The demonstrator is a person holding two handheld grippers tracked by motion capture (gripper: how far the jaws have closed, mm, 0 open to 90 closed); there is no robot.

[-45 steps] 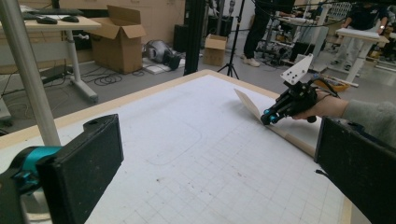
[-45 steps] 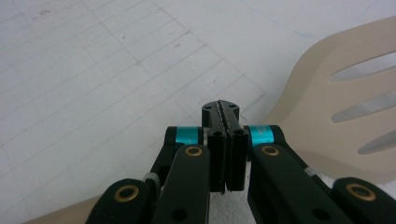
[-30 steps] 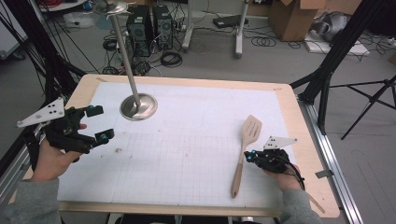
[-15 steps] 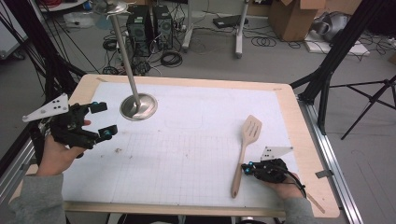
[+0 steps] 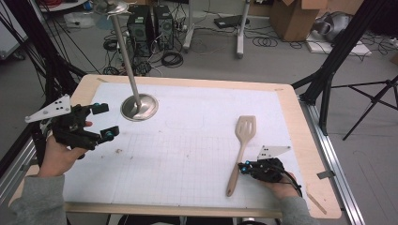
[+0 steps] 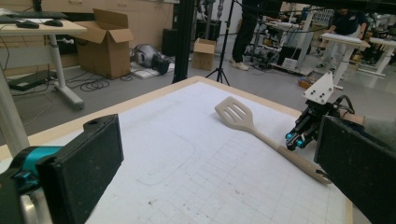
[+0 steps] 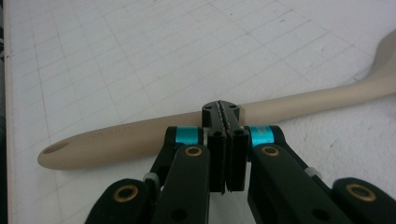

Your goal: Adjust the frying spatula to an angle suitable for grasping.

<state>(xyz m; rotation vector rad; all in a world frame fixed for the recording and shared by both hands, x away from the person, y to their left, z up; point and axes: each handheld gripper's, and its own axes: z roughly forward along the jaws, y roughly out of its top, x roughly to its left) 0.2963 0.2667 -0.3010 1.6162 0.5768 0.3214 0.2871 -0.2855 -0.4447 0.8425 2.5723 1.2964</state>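
Beige spatula unmoved, right hand-held gripper shifted nearer handle

One beige slotted spatula lies on the table, well to the right of the metal stand, which is also a single piece: one round base with one pole rising from it. Two handheld grippers are at the table, the left gripper just left of the stand's base and the right gripper far to its right, beside the spatula's handle. One white gridded mat covers the tabletop under the stand.
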